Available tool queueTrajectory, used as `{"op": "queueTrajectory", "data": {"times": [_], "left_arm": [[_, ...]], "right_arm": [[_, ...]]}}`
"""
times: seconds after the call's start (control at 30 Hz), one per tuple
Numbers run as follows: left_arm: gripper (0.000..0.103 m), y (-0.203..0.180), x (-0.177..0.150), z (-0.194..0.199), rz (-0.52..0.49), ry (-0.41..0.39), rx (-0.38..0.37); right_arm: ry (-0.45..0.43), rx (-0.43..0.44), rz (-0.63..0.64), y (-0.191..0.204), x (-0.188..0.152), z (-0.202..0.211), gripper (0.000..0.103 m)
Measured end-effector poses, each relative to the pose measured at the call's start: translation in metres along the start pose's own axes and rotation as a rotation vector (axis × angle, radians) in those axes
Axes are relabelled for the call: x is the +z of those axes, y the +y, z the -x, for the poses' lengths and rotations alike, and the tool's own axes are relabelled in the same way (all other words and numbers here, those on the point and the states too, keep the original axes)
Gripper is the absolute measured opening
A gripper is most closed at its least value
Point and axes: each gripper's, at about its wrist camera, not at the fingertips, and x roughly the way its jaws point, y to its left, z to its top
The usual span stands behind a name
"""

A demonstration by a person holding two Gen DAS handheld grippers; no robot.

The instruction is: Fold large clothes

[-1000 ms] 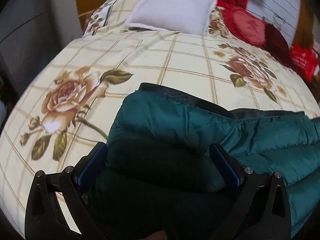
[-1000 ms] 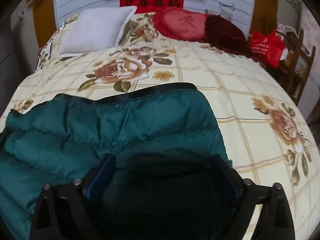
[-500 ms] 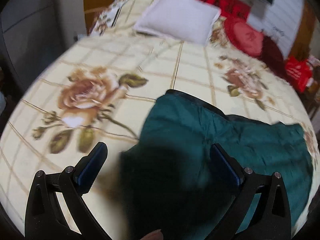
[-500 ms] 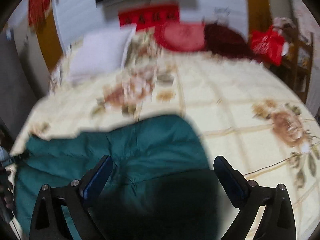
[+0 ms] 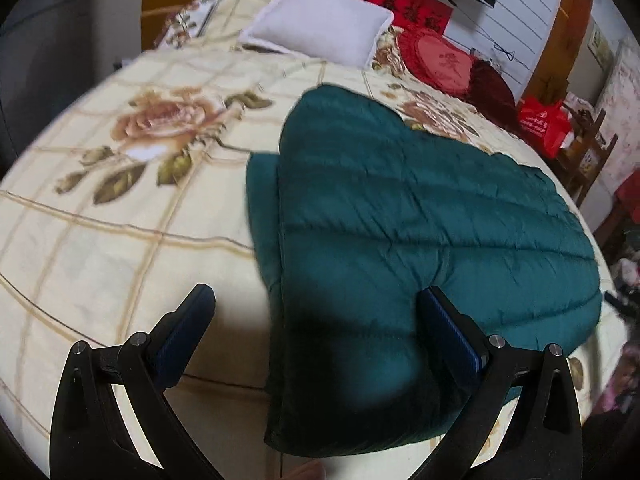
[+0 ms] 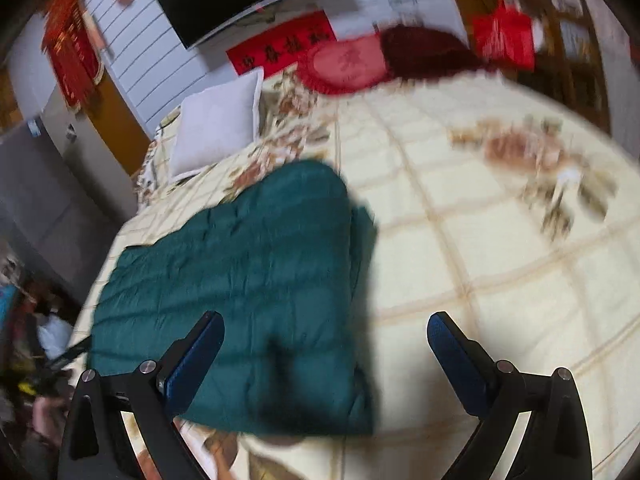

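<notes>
Both grippers have pulled up and away since a second ago: back then dark green fabric filled the space between each pair of fingers, and now the whole garment shows, lying loose on the bed.

In the left wrist view the left gripper (image 5: 316,326) stands wide, holding nothing. Its right finger overlaps the near part of the green quilted jacket (image 5: 420,216); its left finger sits over bare bedspread (image 5: 100,256). The jacket runs from the centre of the frame toward the right and lies flat, with a narrower layer peeking out along its left edge. A dark shadow covers its near end at lower centre.

In the right wrist view, which is blurred, the right gripper (image 6: 324,340) is also spread wide with nothing between the fingers. Here the jacket (image 6: 248,272) fills the left-centre of the frame, its right edge showing that same second layer. The gripper's left finger overlaps the jacket; its right finger is over the cream, rose-patterned spread.

Across the top of the left view: a white pillow (image 5: 320,28), to its right a red cushion (image 5: 440,64), and a red bag (image 5: 544,124) at the far right, off the bed.
</notes>
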Motion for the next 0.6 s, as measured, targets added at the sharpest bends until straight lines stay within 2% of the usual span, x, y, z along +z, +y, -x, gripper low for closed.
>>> {"op": "queueTrajectory", "data": {"times": [0.17,0.23,0.37,0.43,0.6], "left_arm": [[0.103,0.014,0.012,-0.005,0.057,-0.003,-0.014],[0.103,0.019,0.015,-0.015,0.068,0.037,-0.050],[0.103,0.035,0.023,-0.036,0.122,0.100,-0.148],[0.103,0.039,0.025,-0.042,0.127,0.113,-0.183],[0.103,0.035,0.033,-0.048,0.099,0.100,-0.192]], "right_arm": [[0.057,0.019,0.055,0.005,0.005,-0.032,0.101],[0.094,0.074,0.046,0.002,0.016,-0.051,0.101],[0.142,0.109,0.018,-0.009,0.031,-0.075,0.103],[0.151,0.158,0.008,-0.017,0.035,-0.083,0.103],[0.161,0.208,0.043,-0.018,0.041,-0.088,0.103]]}}
